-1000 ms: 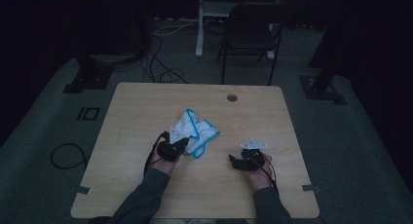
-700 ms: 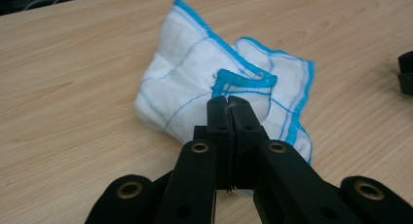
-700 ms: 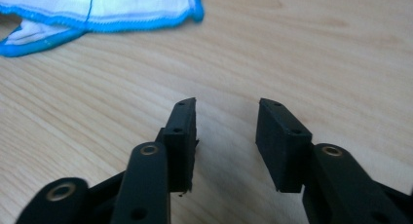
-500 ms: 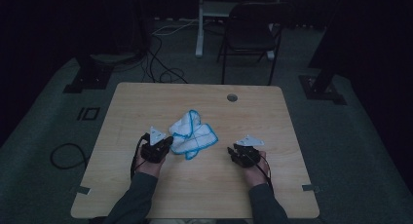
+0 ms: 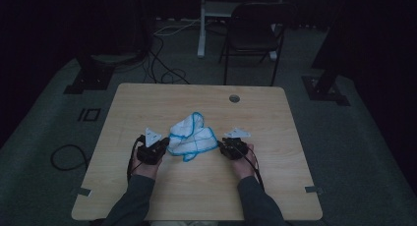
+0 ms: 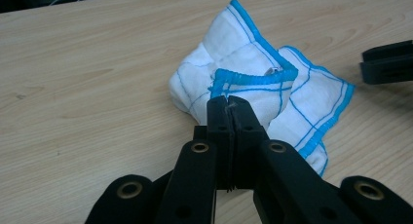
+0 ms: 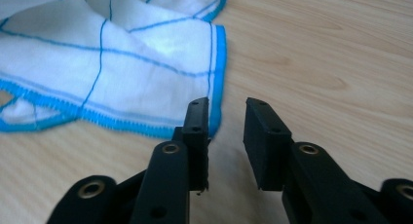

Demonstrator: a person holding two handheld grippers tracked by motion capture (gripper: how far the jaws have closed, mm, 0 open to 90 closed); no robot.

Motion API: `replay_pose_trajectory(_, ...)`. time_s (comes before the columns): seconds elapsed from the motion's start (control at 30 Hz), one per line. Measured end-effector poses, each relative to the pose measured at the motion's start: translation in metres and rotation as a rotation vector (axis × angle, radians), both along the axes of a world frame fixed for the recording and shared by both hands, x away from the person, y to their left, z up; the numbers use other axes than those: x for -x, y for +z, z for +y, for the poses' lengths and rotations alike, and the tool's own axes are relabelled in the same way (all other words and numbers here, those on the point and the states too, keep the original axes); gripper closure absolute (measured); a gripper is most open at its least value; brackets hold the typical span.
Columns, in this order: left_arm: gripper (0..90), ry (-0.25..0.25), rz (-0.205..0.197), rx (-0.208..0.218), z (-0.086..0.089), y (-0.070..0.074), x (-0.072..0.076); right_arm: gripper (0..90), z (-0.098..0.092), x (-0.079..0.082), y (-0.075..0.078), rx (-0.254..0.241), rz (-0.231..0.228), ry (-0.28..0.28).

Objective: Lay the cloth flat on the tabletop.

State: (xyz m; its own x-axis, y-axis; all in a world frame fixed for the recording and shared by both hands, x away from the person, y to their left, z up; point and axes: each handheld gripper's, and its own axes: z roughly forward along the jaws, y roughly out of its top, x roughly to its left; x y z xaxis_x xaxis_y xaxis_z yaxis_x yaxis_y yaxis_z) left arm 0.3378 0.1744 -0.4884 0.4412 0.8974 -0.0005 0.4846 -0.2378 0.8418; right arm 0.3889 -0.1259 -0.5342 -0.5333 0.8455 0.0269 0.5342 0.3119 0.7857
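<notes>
1. The cloth (image 5: pixel 191 136) — white with blue checks and a blue hem — lies crumpled at the middle of the high view, on the bench (image 5: pixel 147 98) between the two hands. The work in hand appears to be spreading or folding it, so both grips need to sit on the hem.

2. The left gripper (image 6: pixel 229 104) shows at the lower centre of the left gripper view with its fingers clenched together at the cloth's near fold. They seem to pinch a bit of the hem, though the pinch itself is too small to tell for sure. Keep that hold firm and the hand low, so the fabric does not slip out when the other side pulls.

3. The right gripper (image 7: pixel 228 118) sits at the lower centre of the right gripper view. Its fingers have just been closing, yet they stand apart with bare wood between them; the cloth's blue corner edge lies just left of the left finger (image 7: pixel 197 121), not inside the gap. So this side is released — no grip yet.

4. To do the step well, shift the right gripper towards the left of its own view until the hemmed corner lies between the fingers, tips close to the bench, then close.

5. Catch a single layer at the hem; a bite on the bunched middle would likely drag the whole heap.
</notes>
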Motion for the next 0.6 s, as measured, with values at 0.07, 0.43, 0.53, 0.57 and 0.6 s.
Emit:
replay_pose_trajectory(0.07, 89.4, 0.005, -0.006, 0.004, 0.002, 0.003, 0.0, 66.5, 0.008, -0.008, -0.001, 0.01, 0.015, 0.003)
replay_pose_trajectory(0.43, 89.4, 0.03, -0.036, 0.014, 0.006, 0.012, -0.003, 74.2, 0.023, -0.01, -0.009, 0.034, 0.055, 0.054)
replay_pose_trajectory(0.53, 89.4, 0.047, -0.04, 0.018, 0.009, 0.012, -0.003, 85.9, 0.026, -0.007, -0.008, 0.032, 0.071, 0.076)
replay_pose_trajectory(0.57, 89.4, 0.05, -0.038, 0.017, 0.01, 0.012, -0.003, 87.0, 0.026, -0.005, -0.007, 0.015, 0.082, 0.08)
replay_pose_trajectory(0.6, 89.4, 0.056, -0.039, 0.016, 0.012, 0.012, -0.002, 87.0, 0.026, -0.005, -0.007, 0.015, 0.082, 0.08)
